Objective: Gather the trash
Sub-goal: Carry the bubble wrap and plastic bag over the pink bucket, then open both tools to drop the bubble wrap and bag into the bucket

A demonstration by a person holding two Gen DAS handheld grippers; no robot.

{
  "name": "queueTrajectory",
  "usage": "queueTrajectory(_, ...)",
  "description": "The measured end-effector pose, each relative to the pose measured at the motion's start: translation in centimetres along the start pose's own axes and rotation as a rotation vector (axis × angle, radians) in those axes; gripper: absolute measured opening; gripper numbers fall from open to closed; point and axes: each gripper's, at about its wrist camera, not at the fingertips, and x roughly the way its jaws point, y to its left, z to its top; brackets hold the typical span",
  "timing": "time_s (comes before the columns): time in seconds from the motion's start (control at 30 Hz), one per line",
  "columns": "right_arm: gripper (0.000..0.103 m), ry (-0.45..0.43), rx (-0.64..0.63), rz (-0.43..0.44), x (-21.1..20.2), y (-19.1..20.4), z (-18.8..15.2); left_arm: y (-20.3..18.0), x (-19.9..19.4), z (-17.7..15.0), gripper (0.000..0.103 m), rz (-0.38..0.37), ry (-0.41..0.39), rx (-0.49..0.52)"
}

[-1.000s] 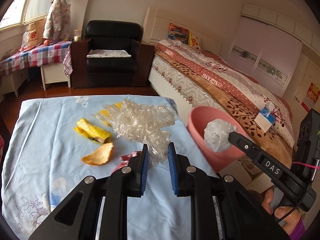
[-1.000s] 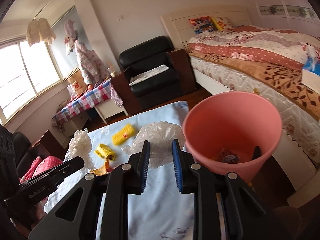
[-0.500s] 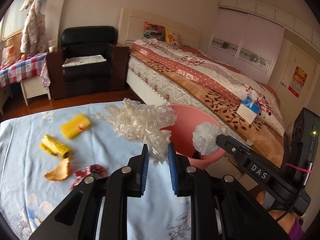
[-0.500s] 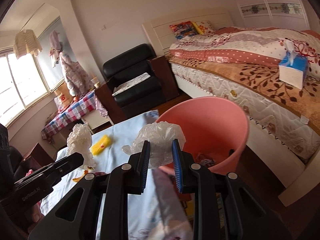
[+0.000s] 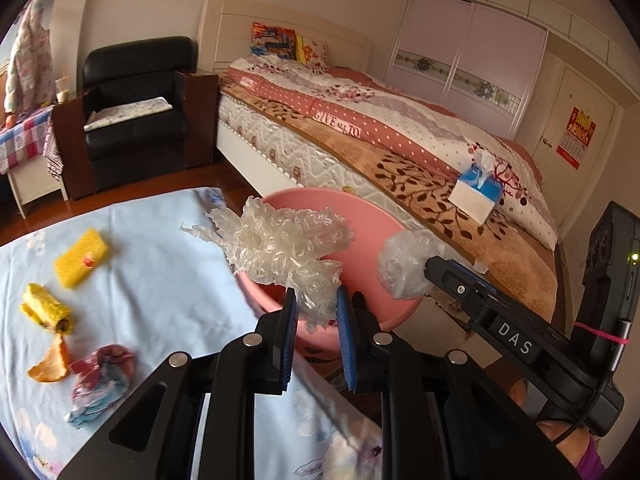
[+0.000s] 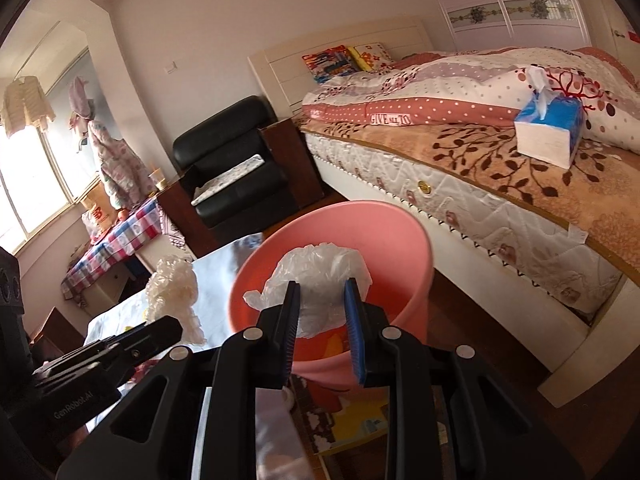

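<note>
My left gripper (image 5: 316, 300) is shut on a crumpled sheet of clear bubble wrap (image 5: 284, 244) and holds it over the near rim of the pink bucket (image 5: 372, 224). My right gripper (image 6: 320, 300) is shut on a crumpled clear plastic bag (image 6: 320, 276) and holds it above the bucket's (image 6: 400, 240) opening. The bag (image 5: 404, 264) also shows in the left wrist view, at the bucket's right side. On the light blue tablecloth (image 5: 152, 280) lie a yellow sponge (image 5: 80, 258), a yellow roll (image 5: 46, 312), an orange peel (image 5: 50, 364) and a crumpled red and blue wrapper (image 5: 100, 376).
The bucket stands on the floor between the table and a bed (image 5: 400, 140). A blue tissue box (image 6: 550, 128) sits on the bed's edge. A black armchair (image 5: 136, 96) and a side table with a checked cloth (image 6: 116, 240) stand further back.
Both grippers have swung right from the table toward the bucket, carrying their plastic. The bubble wrap and the bag now hang over the bucket instead of over the tablecloth.
</note>
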Motion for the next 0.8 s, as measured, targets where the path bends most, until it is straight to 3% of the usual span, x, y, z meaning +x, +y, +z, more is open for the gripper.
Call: queueTrajectory(0.8,0.023,0.025,-0.006,-0.058,3.1,-2.1,0.4,-2.0,7.5,0.0,0.019,-0.022,0.113,0.044)
